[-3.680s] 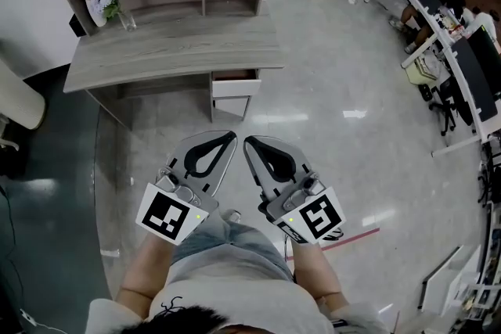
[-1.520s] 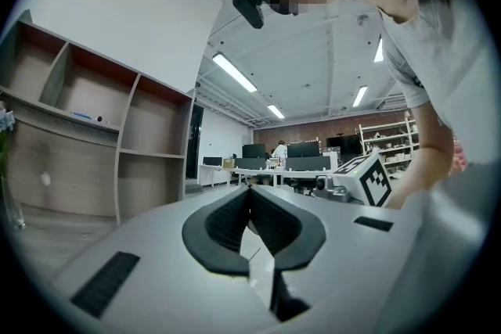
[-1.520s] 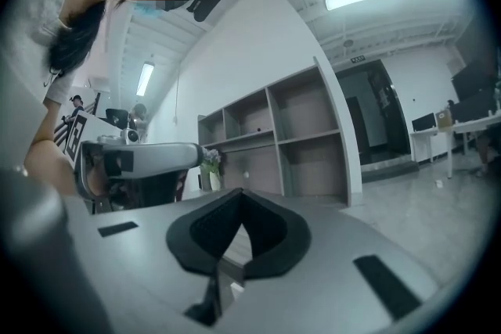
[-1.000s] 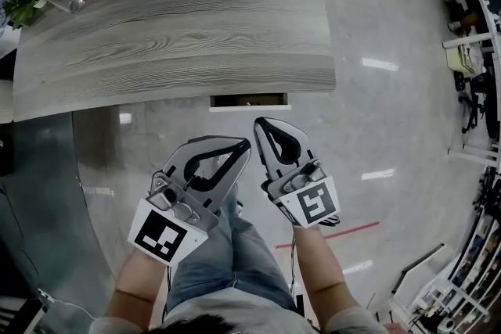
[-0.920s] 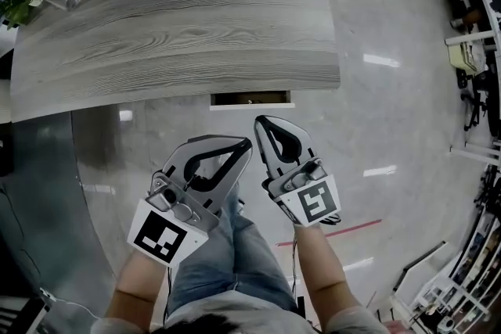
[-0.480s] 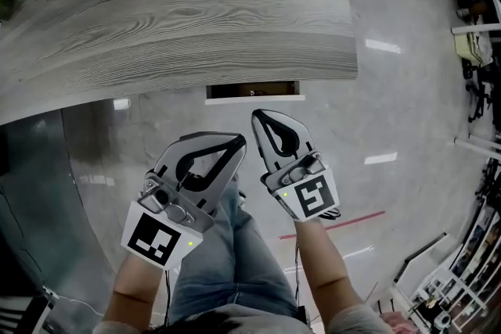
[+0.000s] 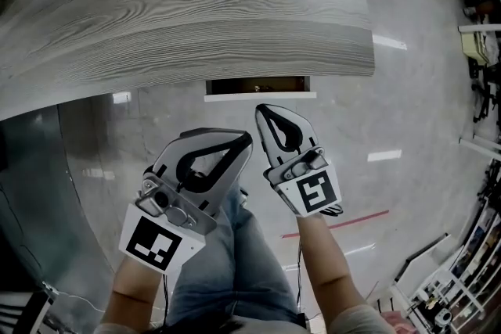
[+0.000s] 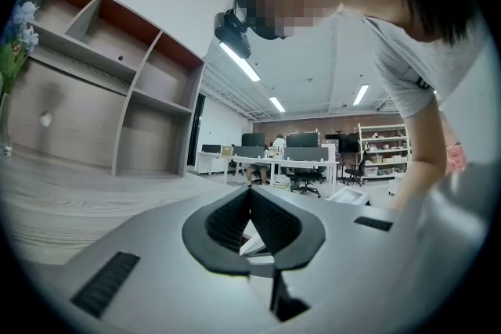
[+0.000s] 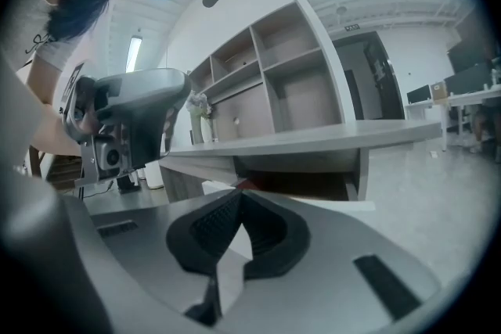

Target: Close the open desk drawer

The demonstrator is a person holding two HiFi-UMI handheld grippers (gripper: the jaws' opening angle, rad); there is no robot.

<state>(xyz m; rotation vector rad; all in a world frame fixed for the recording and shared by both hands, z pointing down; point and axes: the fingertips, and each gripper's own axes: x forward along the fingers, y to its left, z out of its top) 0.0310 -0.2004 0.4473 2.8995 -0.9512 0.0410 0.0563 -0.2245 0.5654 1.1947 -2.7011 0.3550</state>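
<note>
The grey wood desk (image 7: 188, 19) fills the top of the head view. Under its front edge the drawer (image 7: 260, 87) stands partly pulled out, its white front (image 7: 261, 96) facing me and its inside dark. My right gripper (image 7: 261, 109) is shut and empty, its tip just below the drawer front. My left gripper (image 7: 247, 139) is also shut and empty, a little lower and to the left. In the right gripper view the drawer (image 9: 313, 185) shows under the desktop beyond the closed jaws of that gripper (image 9: 239, 195). The left gripper view looks along its own shut tips (image 8: 250, 188).
My legs in jeans (image 7: 235, 262) stand on the glossy grey floor below the grippers. A red line (image 7: 337, 223) crosses the floor at the right. Office desks and chairs (image 7: 481, 82) line the far right. A shelf unit (image 8: 117, 113) rises on the desk.
I have stepped closer to the desk, so the drawer sits nearer the gripper tips. Both grippers have stayed shut and side by side.
</note>
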